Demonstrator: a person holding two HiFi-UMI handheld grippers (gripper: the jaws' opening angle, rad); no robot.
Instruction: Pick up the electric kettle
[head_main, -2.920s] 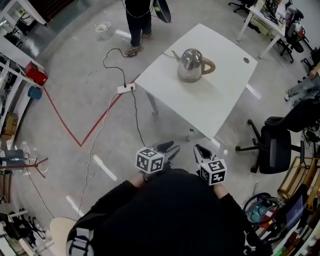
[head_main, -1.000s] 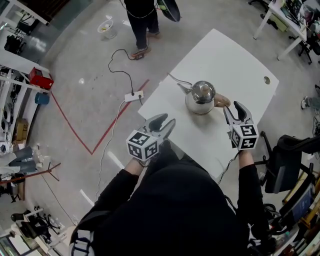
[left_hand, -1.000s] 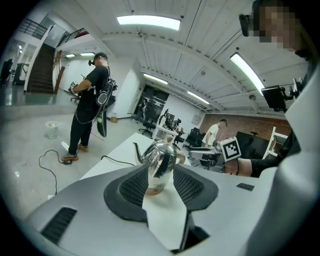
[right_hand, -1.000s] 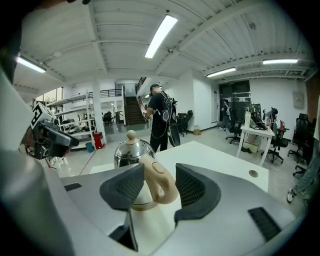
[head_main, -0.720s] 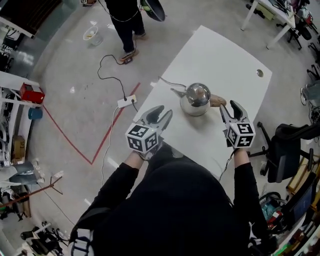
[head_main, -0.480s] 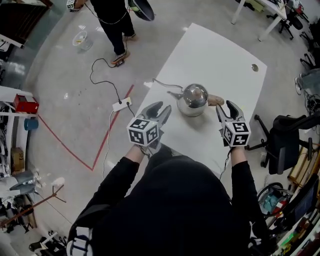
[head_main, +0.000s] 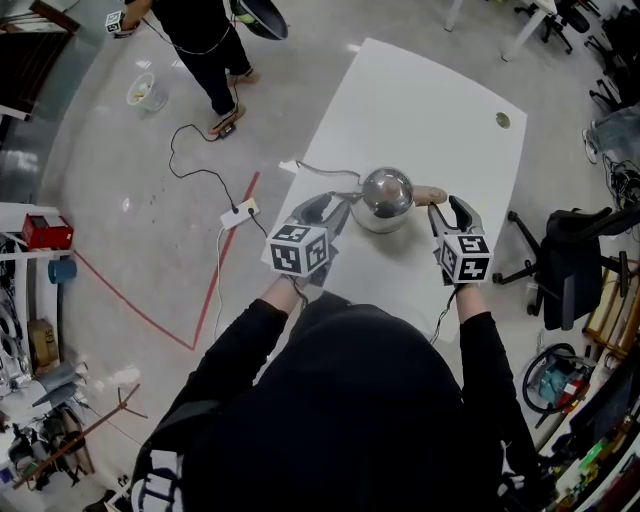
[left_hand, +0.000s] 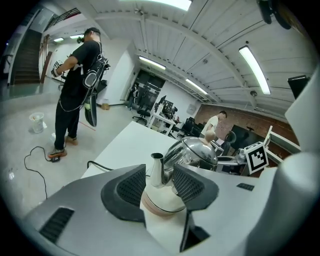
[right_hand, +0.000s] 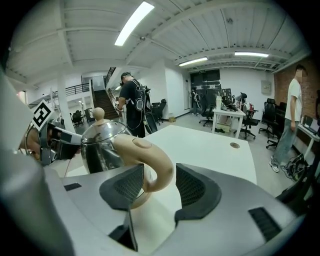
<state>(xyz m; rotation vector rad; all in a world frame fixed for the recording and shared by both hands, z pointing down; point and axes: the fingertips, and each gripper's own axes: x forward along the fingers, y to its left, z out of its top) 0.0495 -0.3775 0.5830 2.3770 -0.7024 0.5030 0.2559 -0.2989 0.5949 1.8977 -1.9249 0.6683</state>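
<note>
My left tongs (left_hand: 159, 182) stand open, pads apart, and the spout (left_hand: 156, 170) of the electric kettle (head_main: 386, 194) shows in the gap between them. My right tongs (right_hand: 160, 185) are also open, with the tan handle (right_hand: 151, 161) looped between the two pads. I cannot confirm contact on either side.

The kettle stands upright on a white desk (head_main: 420, 105), near the edge closest to me, with one pair of tongs on each side of it. A round cable hole (head_main: 502, 120) sits at the desk's far right corner. A thin cord (head_main: 322, 170) runs from the kettle toward the desk's left edge.

The floor is polished grey concrete. It carries a red tape line (head_main: 213, 272), a white power strip (head_main: 238, 212) and a black cable. A person in black (head_main: 200, 40) stands beyond the desk's left corner. A black office chair (head_main: 563, 270) is parked to the right.

Only the head view shows both tongs flanking the kettle together. The left gripper view alone shows the spout side and the kettle's pale base. The right gripper view alone shows the lid knob (right_hand: 99, 113), a staircase behind it, and a second person in a white shirt (right_hand: 292, 117) standing at the right.
</note>
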